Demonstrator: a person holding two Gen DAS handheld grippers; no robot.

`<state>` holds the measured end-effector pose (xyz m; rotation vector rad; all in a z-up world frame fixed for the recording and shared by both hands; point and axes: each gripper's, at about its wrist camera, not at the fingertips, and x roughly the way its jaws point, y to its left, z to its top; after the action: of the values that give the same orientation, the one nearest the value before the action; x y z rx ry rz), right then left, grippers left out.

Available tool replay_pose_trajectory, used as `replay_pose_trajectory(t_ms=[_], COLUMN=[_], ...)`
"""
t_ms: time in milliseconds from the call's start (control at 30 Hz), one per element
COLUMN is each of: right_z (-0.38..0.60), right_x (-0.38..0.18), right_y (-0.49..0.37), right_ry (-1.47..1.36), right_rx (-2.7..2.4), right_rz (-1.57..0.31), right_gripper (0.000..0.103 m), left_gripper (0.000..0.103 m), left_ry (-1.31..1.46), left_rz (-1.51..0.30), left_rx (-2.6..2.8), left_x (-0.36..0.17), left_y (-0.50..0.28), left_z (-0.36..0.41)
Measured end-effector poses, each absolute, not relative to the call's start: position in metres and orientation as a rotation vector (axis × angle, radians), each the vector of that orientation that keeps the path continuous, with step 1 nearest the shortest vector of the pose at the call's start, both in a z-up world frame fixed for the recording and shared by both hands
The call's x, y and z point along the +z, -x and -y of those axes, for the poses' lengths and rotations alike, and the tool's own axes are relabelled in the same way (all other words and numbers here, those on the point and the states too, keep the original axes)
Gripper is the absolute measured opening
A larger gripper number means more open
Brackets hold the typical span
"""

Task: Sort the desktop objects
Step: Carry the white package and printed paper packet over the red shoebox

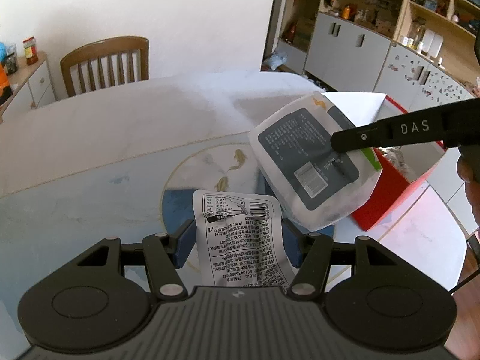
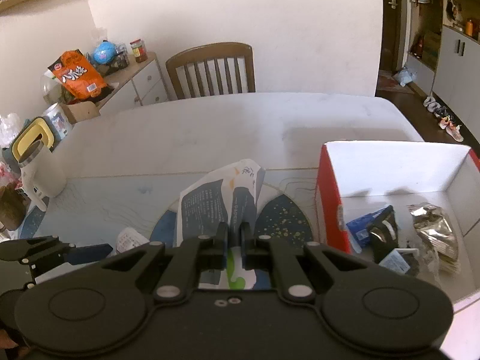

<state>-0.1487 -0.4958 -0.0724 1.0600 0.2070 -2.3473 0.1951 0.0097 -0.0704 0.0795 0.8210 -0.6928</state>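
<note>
My right gripper (image 2: 233,235) is shut on a white tissue pack with dark grey print (image 2: 216,201) and holds it above the table mat; the pack also shows in the left wrist view (image 1: 312,162), under the right gripper's finger (image 1: 390,135). My left gripper (image 1: 237,240) is open, its blue pads on either side of a white snack packet with black print (image 1: 240,234) that lies on the mat. The packet shows in the right wrist view (image 2: 130,240), next to the left gripper (image 2: 87,252). A red box with a white inside (image 2: 330,198) stands at the right.
The box holds a blue packet (image 2: 364,225), a black clip (image 2: 382,234) and a silver foil bag (image 2: 435,231). A white kettle (image 2: 39,174) stands at the table's left edge. A wooden chair (image 2: 210,69) is behind the table. A cabinet with an orange bag (image 2: 78,75) stands at the left.
</note>
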Motion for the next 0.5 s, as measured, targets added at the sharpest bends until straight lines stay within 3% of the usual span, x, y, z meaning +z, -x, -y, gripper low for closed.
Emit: replay_pose_trajectory(t_ms=[500], right_z=[0.459], right_x=[-0.049], right_y=[0.130], right_ry=[-1.032], right_rx=[-2.417], right_rz=[-0.106], right_gripper=[0.006], left_gripper=[0.060], left_ry=[-0.122], left_rz=[-0.757], left_rx=[-0.775], left_x=[-0.036], left_y=[-0.190], left_z=[0.006])
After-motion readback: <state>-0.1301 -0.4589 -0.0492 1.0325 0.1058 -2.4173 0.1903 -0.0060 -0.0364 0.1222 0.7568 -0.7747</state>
